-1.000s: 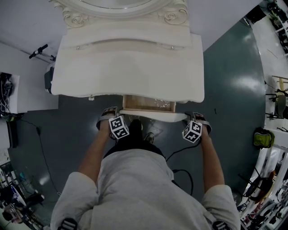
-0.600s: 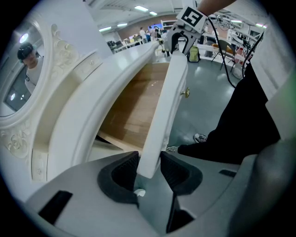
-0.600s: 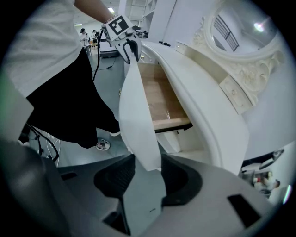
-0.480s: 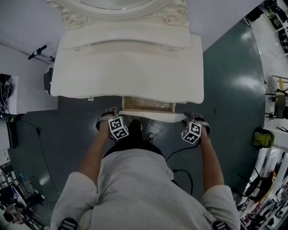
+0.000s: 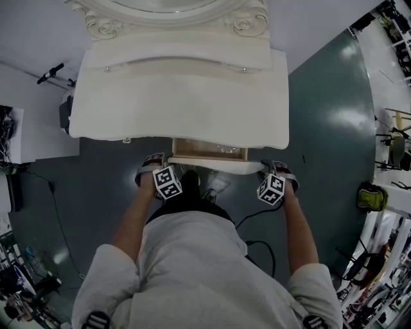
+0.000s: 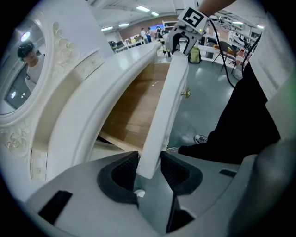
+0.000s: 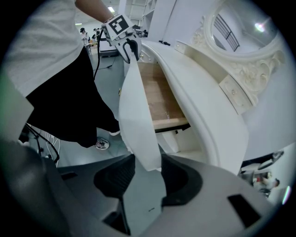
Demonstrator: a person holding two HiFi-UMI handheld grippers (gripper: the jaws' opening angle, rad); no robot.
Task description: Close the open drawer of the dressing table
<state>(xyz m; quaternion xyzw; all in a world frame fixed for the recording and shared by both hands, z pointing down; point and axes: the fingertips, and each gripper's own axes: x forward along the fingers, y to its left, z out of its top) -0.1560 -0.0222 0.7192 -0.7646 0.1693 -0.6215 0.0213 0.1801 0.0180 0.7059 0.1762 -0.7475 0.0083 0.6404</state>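
Dark green floor (image 5: 321,128) is filling the head view, and the white desk (image 5: 180,109) is standing at the far side with its carved mirror (image 5: 173,8) frame at the top edge. Its middle drawer (image 5: 209,149) is sticking out toward the person, showing a strip of wooden bottom. The left claw (image 5: 159,164) is sitting at the left end of the white drawer front (image 5: 215,166), the right claw (image 5: 273,168) at the right end, both pointing steeply down.

Over to the left gripper view: the left claw (image 6: 149,169) is clamping the end of the drawer front (image 6: 164,106), both dark pads pressing on the panel. A small knob (image 6: 186,94) is showing on the panel's outer face, and the right claw (image 6: 180,41) is gripping the far end.

Now the right gripper view: the right claw (image 7: 148,173) is closing on its own end of the drawer front (image 7: 136,115), pads touching either face, with the open wooden drawer (image 7: 162,102) lying beside it under the desk edge.
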